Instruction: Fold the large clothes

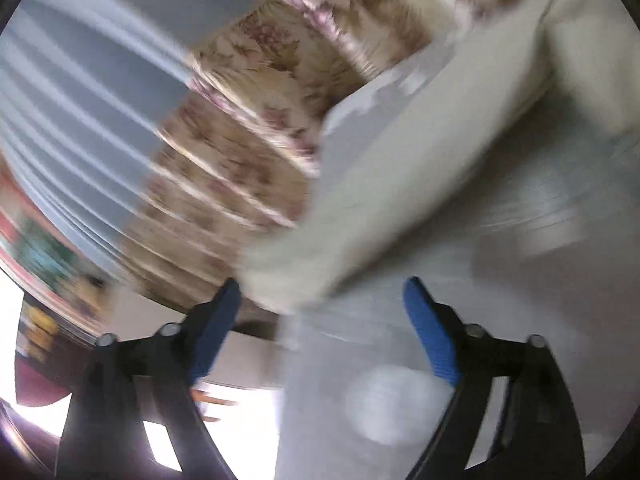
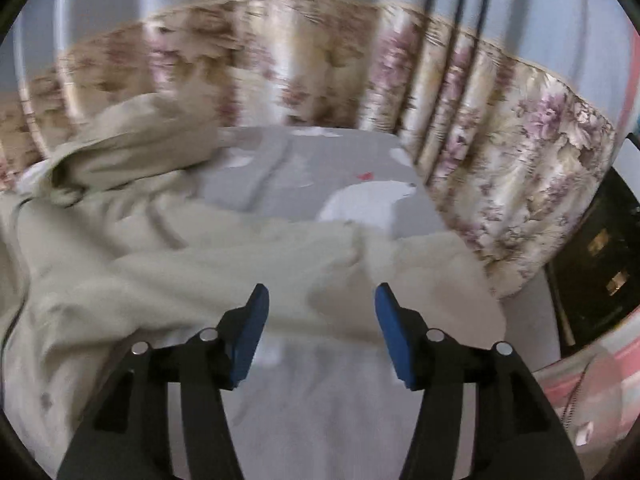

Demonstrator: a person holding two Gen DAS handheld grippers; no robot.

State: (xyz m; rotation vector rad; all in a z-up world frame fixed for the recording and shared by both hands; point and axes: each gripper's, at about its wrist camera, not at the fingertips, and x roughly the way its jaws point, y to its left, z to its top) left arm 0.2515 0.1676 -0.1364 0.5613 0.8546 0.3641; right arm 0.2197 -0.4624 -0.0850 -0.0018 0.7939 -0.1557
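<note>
A large cream garment [image 2: 168,248] lies crumpled on a grey bed sheet [image 2: 344,168] printed with white bears. In the right wrist view it covers the left and middle, and one edge runs just ahead of my right gripper [image 2: 322,300], which is open and empty above it. In the blurred left wrist view a long cream part of the garment [image 1: 400,184] stretches from upper right down to my left gripper [image 1: 320,296]. The left gripper is open, with the cloth's end between the blue fingertips [image 1: 424,312].
A floral upholstered headboard [image 2: 520,184] curves behind the bed, also in the left wrist view [image 1: 248,128]. A grey wall [image 1: 100,80] is beyond it. Dark furniture [image 2: 600,260] stands at the right. Pink striped bedding [image 2: 600,392] lies at lower right.
</note>
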